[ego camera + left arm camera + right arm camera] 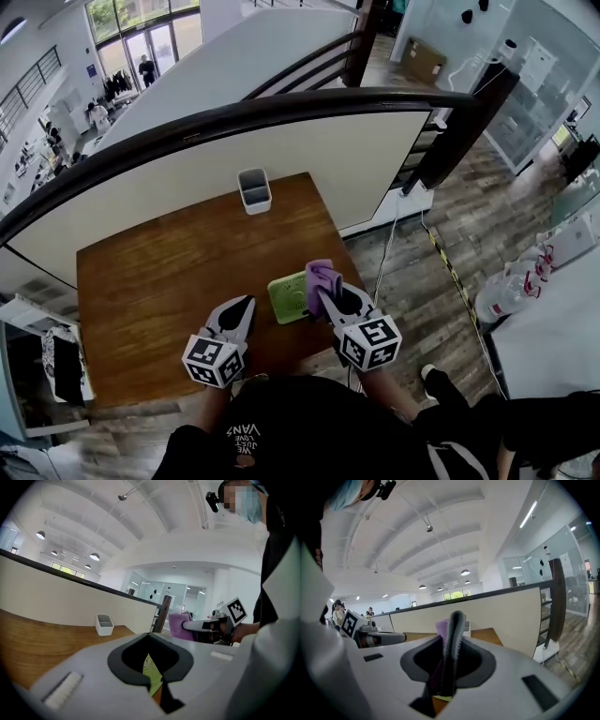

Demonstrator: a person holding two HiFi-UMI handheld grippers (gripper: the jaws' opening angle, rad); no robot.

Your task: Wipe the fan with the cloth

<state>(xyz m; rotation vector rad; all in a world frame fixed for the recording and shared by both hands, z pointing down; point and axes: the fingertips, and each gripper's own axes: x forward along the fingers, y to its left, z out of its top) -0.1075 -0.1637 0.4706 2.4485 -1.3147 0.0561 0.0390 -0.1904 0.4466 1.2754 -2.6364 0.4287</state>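
A small green square fan [288, 298] lies flat on the brown wooden table [159, 281], near its front right corner. My right gripper [322, 294] hovers just over the fan's right edge, shut on a purple cloth [319, 274] that sticks up from its jaws. In the right gripper view the cloth [441, 628] is pinched between the dark pads [454, 625]. My left gripper [247, 304] is left of the fan, shut and holding nothing. A sliver of the fan [151, 670] shows through the left gripper's closed jaws, and the cloth [177, 625] appears beyond.
A white rectangular container [254, 190] stands at the table's far edge. Behind the table runs a cream wall with a dark handrail [234, 112]. Right of the table is wood floor with a cable [386, 253]; a white counter [553, 328] sits at the far right.
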